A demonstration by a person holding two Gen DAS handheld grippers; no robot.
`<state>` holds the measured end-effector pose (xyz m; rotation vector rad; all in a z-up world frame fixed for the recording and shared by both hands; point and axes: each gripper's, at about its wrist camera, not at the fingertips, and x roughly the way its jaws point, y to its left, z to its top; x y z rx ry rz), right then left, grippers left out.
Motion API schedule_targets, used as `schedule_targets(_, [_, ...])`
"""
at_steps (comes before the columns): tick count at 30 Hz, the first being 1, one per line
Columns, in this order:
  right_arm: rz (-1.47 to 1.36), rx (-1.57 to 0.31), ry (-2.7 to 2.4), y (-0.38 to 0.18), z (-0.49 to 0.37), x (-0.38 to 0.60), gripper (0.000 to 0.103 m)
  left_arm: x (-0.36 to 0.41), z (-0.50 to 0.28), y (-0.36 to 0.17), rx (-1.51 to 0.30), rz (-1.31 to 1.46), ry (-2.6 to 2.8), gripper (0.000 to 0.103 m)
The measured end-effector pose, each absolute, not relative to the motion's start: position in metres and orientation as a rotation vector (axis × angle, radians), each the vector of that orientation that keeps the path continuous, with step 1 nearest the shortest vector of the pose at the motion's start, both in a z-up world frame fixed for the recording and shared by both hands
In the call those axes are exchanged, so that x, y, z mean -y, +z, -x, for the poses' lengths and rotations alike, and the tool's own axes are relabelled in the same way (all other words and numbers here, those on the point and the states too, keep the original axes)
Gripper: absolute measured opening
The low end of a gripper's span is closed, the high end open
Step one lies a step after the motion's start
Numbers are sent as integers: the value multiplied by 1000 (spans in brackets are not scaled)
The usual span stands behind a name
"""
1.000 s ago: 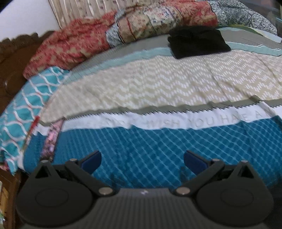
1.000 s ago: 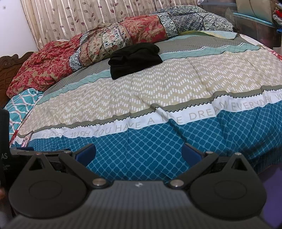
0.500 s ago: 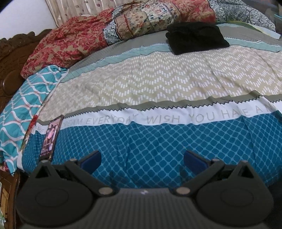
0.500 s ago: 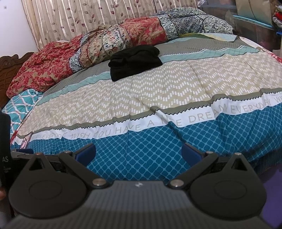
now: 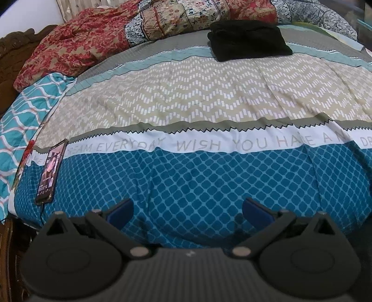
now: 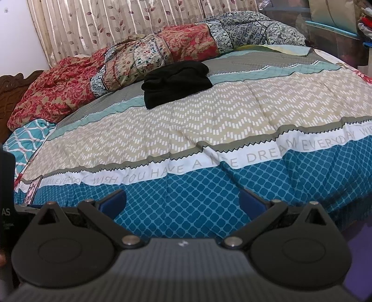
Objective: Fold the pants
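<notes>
Black pants (image 5: 248, 40) (image 6: 176, 82) lie in a folded heap at the far side of the bed, on the grey and teal stripes of the bedspread (image 5: 209, 97) (image 6: 209, 120). My left gripper (image 5: 187, 210) hovers open over the blue lattice band at the bed's near edge, far from the pants, with nothing between its blue pads. My right gripper (image 6: 182, 201) is likewise open and empty above the near blue band. The left gripper's body (image 6: 7, 197) shows at the left edge of the right wrist view.
A phone (image 5: 50, 172) (image 6: 32, 189) lies on the bedspread at the near left. A rumpled patterned quilt (image 5: 186, 16) (image 6: 162, 53) runs along the far side. A carved wooden headboard (image 5: 9, 46) is at left. Curtains (image 6: 116, 23) hang behind; storage boxes (image 6: 337, 25) stand at right.
The left wrist view has pulled back and tilted slightly, bringing the phone and more of the near bed edge into sight. The right wrist view has barely shifted. Both grippers stayed open.
</notes>
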<state>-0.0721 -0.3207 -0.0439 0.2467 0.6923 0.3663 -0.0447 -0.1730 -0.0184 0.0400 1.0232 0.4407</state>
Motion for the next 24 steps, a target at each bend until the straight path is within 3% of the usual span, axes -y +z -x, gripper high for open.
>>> schedule_targets(24, [-326,-531,268,-6,71,373,103,224,26,26,-934,-80,295,103])
